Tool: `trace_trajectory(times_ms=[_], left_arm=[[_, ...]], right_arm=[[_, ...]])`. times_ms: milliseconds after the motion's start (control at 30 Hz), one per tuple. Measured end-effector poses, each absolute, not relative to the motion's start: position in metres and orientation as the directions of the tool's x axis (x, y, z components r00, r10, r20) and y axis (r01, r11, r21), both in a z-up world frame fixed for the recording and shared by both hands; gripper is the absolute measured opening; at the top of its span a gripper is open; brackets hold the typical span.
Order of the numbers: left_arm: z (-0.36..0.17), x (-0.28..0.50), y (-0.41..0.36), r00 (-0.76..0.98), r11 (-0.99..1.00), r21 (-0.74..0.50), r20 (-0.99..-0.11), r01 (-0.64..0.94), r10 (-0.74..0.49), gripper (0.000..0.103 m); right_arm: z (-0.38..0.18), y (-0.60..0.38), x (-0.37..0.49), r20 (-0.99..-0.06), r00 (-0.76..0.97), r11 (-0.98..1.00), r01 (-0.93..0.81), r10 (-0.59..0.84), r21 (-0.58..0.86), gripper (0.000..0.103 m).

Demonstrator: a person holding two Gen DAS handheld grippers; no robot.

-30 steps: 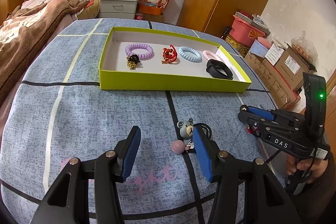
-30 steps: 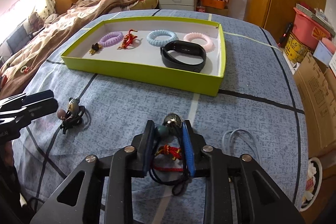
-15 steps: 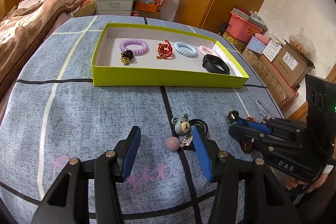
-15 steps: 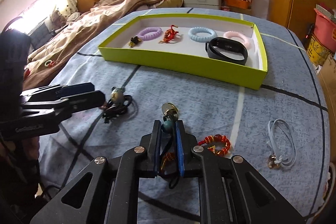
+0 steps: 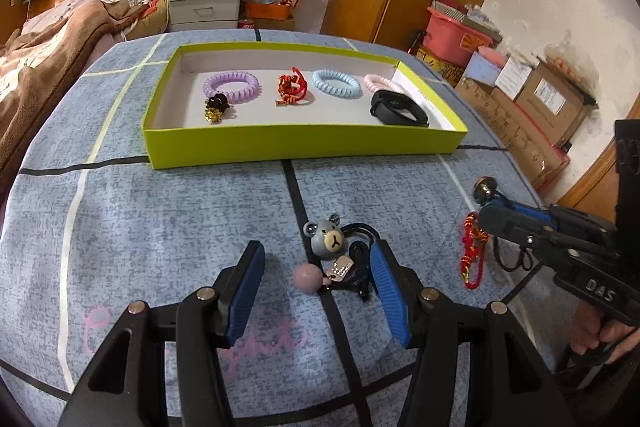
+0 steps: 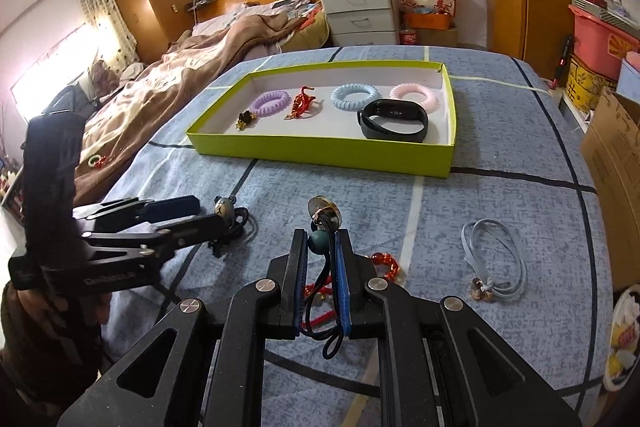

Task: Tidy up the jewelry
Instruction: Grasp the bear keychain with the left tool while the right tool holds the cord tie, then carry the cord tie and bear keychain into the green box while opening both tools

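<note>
My right gripper (image 6: 321, 259) is shut on a black cord charm with a gold disc (image 6: 324, 211) and green bead, lifted above the blue cloth; its red tassel (image 5: 472, 247) hangs below. My left gripper (image 5: 316, 267) is open, its fingers either side of a grey bear charm (image 5: 328, 239) with a pink ball (image 5: 307, 277) lying on the cloth. The lime-green tray (image 5: 304, 143) holds a purple coil band (image 5: 231, 86), a red knot charm (image 5: 292, 89), a blue coil band (image 5: 336, 85), a pink coil band (image 6: 414, 95) and a black wristband (image 6: 394, 119).
A red bead bracelet (image 6: 386, 263) and a pale blue cord loop (image 6: 494, 259) lie on the cloth right of my right gripper. A bed with a brown blanket (image 6: 192, 75) is to the left, boxes (image 5: 536, 99) to the right.
My right gripper has closed on the cord charm and lifted it off the cloth. My left gripper has stayed open around the bear charm.
</note>
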State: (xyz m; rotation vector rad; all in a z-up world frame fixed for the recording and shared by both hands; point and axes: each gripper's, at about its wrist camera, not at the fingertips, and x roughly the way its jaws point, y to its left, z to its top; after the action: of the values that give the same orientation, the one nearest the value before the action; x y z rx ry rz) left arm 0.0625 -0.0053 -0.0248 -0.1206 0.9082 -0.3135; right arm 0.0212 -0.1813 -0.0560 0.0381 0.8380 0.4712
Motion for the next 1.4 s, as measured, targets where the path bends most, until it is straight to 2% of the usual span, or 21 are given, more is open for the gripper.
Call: trace_trajectory(times_ms=[333,433,500,633,800,1400], left_arm=[[-0.027,0.069,-0.029,0.584,0.966,-0.113,-0.778,0.234,-0.232,0.057],[-0.027,0.069,-0.027,0.586,0.966,-0.112,-0.777,0.231,-0.231,0.055],[-0.027,0.069,-0.024,0.590,0.971,-0.106,-0.778,0.214,-0.215,0.043],[-0.026,0.070,-0.021,0.590,0.969,-0.127,-0.774,0.213,-0.231,0.036],[-0.025,0.069,-0.020,0.588,0.966,-0.140,-0.771,0.219,-0.245,0.021],[-0.008,0.069,-0.007,0.619,0.959,-0.192,-0.733,0.210,-0.282,0.018]], right_arm=[[-0.051,-0.195,0.017,-0.681,0.602,0.904,-0.353,0.418,0.243,0.014],[-0.048,-0.202,0.017,-0.672,0.614,0.908,-0.335,0.414,0.252,0.014],[-0.047,-0.206,0.017,-0.669,0.619,0.909,-0.329,0.411,0.255,0.014],[-0.047,-0.209,0.018,-0.666,0.626,0.913,-0.317,0.405,0.258,0.014],[-0.047,-0.207,0.019,-0.667,0.626,0.914,-0.315,0.404,0.258,0.014],[-0.043,-0.203,0.025,-0.663,0.630,0.913,-0.317,0.405,0.257,0.014]])
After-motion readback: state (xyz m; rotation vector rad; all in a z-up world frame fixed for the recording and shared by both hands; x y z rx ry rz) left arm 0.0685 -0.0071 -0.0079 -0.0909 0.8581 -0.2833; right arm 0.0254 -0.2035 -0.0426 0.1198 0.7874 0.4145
